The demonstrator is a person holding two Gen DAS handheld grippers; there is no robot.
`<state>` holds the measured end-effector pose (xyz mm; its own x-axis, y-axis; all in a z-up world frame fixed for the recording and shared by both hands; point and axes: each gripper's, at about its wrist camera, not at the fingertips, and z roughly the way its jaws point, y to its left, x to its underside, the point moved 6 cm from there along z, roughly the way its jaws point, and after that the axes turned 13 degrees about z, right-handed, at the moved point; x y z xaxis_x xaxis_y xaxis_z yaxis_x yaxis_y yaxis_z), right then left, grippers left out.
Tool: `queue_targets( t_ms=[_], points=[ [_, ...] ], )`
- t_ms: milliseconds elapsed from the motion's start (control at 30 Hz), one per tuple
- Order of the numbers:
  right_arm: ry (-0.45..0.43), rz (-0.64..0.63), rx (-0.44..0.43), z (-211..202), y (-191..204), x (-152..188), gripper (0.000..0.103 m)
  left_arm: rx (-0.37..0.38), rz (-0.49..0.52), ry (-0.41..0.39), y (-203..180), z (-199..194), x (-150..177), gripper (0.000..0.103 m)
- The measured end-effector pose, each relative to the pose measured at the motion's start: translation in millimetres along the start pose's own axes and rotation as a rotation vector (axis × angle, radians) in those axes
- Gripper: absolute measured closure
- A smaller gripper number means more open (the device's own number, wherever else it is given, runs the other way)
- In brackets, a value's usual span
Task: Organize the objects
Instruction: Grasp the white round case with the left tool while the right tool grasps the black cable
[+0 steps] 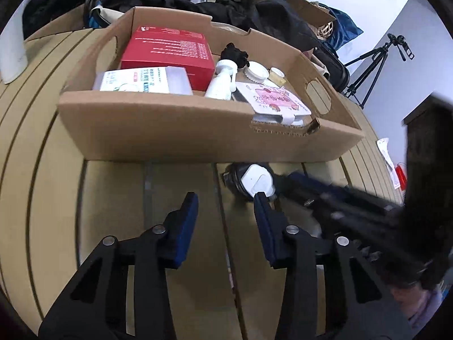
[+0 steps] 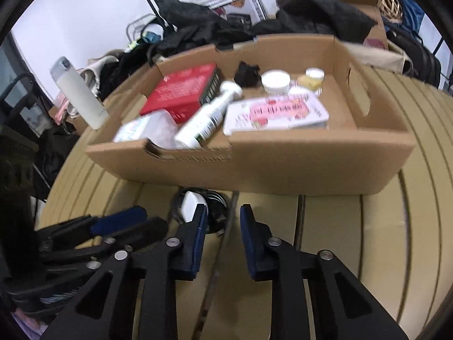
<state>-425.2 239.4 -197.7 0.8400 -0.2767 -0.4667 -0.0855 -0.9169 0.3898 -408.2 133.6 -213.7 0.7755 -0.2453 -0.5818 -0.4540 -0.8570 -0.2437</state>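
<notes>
The slatted table (image 1: 42, 198) is carrying a wide cardboard tray (image 1: 170, 130) that is already holding a red box (image 1: 167, 53), a white pump bottle (image 1: 220, 82), a pink-printed packet (image 1: 274, 99) and small jars; what is still lying loose, by my reckoning, is the white charger (image 1: 257, 181) with its coiled black cable, sitting on the table just in front of the tray's near wall; the left gripper (image 1: 226, 201) is hovering released, jaws apart and empty, with the charger just ahead and off to its right, touching or nearly touching its right fingertip; the right gripper (image 2: 222, 212) is likewise spread and holding nothing, the charger (image 2: 190, 204) lying ahead and to its left; both seem equally near, and the charger's long axis I cannot tell.
</notes>
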Motion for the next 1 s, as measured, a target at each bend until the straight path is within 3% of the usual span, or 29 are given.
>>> queue_targets(
  t_ms=[100, 200, 433, 500, 567, 633, 700, 867, 900, 967, 1000],
  points=[
    [-0.003, 0.047, -0.081, 1.1, -5.5, 0.2, 0.092, 0.015, 0.013, -0.001, -3.9, 3.8, -3.0, 0.066],
    [-0.033, 0.020, -0.055, -5.3, -2.2, -0.6, 0.092, 0.033, 0.018, 0.000, -7.9, 0.8, -1.8, 0.066],
    [-0.141, 0.056, -0.186, -81.5, 9.0, -10.5, 0.093, 0.056, 0.048, -0.063, -22.7, -41.3, 14.2, 0.062],
    [-0.162, 0.016, -0.088, -93.6, 5.7, -6.1, 0.093, 0.044, 0.043, -0.058, -25.6, -45.4, 19.9, 0.057],
    [-0.194, 0.004, -0.095, -92.6, -3.0, 1.3, 0.093, 0.056, 0.027, -0.049, -29.9, -45.1, 25.9, 0.057],
    [-0.061, 0.032, 0.017, -58.7, -23.1, 16.8, 0.094, 0.046, 0.021, -0.022, -36.9, -42.6, 31.9, 0.057],
    [-0.045, 0.119, -0.021, -54.7, -40.7, 29.9, 0.094, 0.035, 0.056, -0.024, -45.0, -44.3, 38.1, 0.057],
    [-0.039, 0.108, 0.008, -59.1, -44.6, 50.2, 0.094, 0.004, 0.130, 0.030, -65.4, -32.3, 53.4, 0.057],
    [-0.046, 0.124, 0.000, -66.5, -44.5, 49.0, 0.094, -0.003, 0.147, 0.036, -68.9, -30.4, 54.9, 0.057],
    [-0.153, 0.102, -0.034, -102.6, -30.9, 40.0, 0.096, -0.003, 0.172, 0.033, -75.4, -27.6, 57.1, 0.057],
    [-0.208, 0.053, 0.000, -117.5, -23.5, 35.4, 0.096, 0.010, 0.174, 0.034, -78.5, -25.2, 58.5, 0.057]
  ],
)
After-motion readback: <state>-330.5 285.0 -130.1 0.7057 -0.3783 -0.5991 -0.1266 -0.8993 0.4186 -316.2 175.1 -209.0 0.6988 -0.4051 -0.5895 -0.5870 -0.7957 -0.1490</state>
